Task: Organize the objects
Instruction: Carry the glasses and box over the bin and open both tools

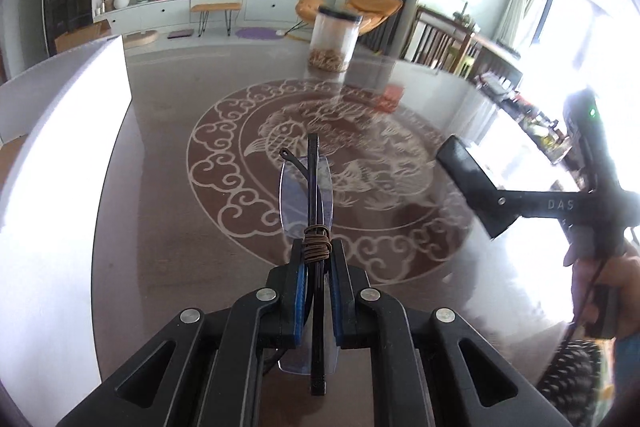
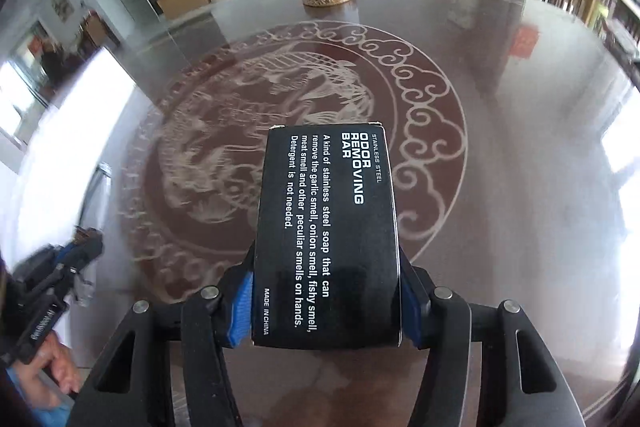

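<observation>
In the left wrist view, a white board (image 1: pixel 60 131) is filling the left edge, overexposed and cut off by the frame. At lower centre the left gripper (image 1: pixel 316 255) is pinching a folded pair of glasses (image 1: pixel 308 195) edge-on, its blue pads pressed against the frame; a brown cord (image 1: pixel 317 247) is wrapped around the folded temples, and the lower lens is partly hidden between the fingers. A clear jar (image 1: pixel 334 39) with a dark lid is standing at upper centre on the glass table (image 1: pixel 160 227), above the etched dragon and phoenix medallion (image 1: pixel 240 147). At the right, the right gripper (image 1: pixel 476 191) is appearing side-on, blurred and washed out by window glare, with the letters "DAS" legible on its arm; a hand (image 1: pixel 600 287) is gripping its handle. In the right wrist view, the left gripper is showing blurred at the lower left edge. At centre, the right gripper (image 2: pixel 326 291) is clamping a black box (image 2: pixel 328 227) by its long sides, held over the table. Its white print is reading "STAINLESS STEEL ODOR REMOVING BAR" and "MADE IN CHINA". The jar's white label is unreadable.
</observation>
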The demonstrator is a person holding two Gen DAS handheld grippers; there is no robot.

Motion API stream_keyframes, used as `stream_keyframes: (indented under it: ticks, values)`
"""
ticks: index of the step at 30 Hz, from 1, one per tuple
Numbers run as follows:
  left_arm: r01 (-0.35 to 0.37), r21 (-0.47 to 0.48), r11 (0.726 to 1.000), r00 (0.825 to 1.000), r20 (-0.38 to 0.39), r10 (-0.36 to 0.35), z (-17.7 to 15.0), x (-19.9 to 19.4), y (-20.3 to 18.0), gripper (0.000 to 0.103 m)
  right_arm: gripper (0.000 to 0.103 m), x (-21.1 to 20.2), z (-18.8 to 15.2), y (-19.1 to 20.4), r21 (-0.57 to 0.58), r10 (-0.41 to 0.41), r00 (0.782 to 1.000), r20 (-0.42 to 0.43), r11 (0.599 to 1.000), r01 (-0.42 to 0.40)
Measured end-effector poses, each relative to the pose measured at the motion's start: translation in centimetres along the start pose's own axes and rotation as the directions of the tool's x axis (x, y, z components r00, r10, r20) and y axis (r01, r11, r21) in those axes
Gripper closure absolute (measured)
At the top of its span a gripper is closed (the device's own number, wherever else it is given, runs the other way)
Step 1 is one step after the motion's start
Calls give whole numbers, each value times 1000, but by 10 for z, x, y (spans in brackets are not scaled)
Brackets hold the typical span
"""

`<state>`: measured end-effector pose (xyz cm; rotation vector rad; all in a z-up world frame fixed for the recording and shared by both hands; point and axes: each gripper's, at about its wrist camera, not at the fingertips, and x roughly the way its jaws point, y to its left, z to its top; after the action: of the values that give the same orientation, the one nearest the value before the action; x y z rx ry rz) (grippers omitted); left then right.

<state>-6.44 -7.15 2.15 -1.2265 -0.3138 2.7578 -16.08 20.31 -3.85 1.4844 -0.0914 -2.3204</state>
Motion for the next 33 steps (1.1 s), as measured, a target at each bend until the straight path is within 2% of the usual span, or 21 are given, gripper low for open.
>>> stream_keyframes:
  ticks: [4,7,11,15,18,20,22,25,28,29,30,31,33]
  values:
    - [75,-40,996,996,58,-72,9,-47,4,93,45,-32,3,28,21,107,993,55,994,-108]
    - [87,-63,994,991,110,-80,19,-88,20,93,45,-51,14,60,-8,165,983,86,986,-164]
    - [26,-88,996,982,187,-9,26,-147,61,93,45,-67,30,129,-95,269,958,103,961,-260]
    - [-85,-140,987,967,225,116,25,-193,120,93,45,-78,36,220,-199,418,907,54,894,-400]
    - [-204,-178,962,951,196,238,16,-203,166,93,45,-75,39,288,-268,485,875,7,844,-465]
    - [-247,-219,944,948,144,282,5,-199,197,93,45,-67,38,329,-304,497,867,-17,824,-478]
    - [-289,-268,919,946,68,318,-11,-187,224,93,45,-54,33,369,-346,488,871,-49,810,-473]
    - [-329,-367,870,940,-44,337,-35,-168,257,91,44,-25,16,413,-412,426,899,-100,805,-427]
    - [-365,-414,834,931,-140,338,-54,-150,273,78,43,14,-5,444,-476,331,920,-210,787,-392]
    - [-374,-415,830,928,-158,339,-57,-145,274,60,42,25,-13,451,-491,299,923,-244,783,-383]
    - [-401,-412,818,916,-180,358,-55,-141,274,47,42,31,-18,453,-500,281,925,-257,780,-376]
    - [-438,-407,802,899,-192,393,-53,-141,272,44,36,35,-21,455,-507,268,928,-260,780,-367]
    - [-472,-391,790,881,-188,434,-49,-142,273,27,27,38,-23,454,-517,243,940,-240,787,-336]
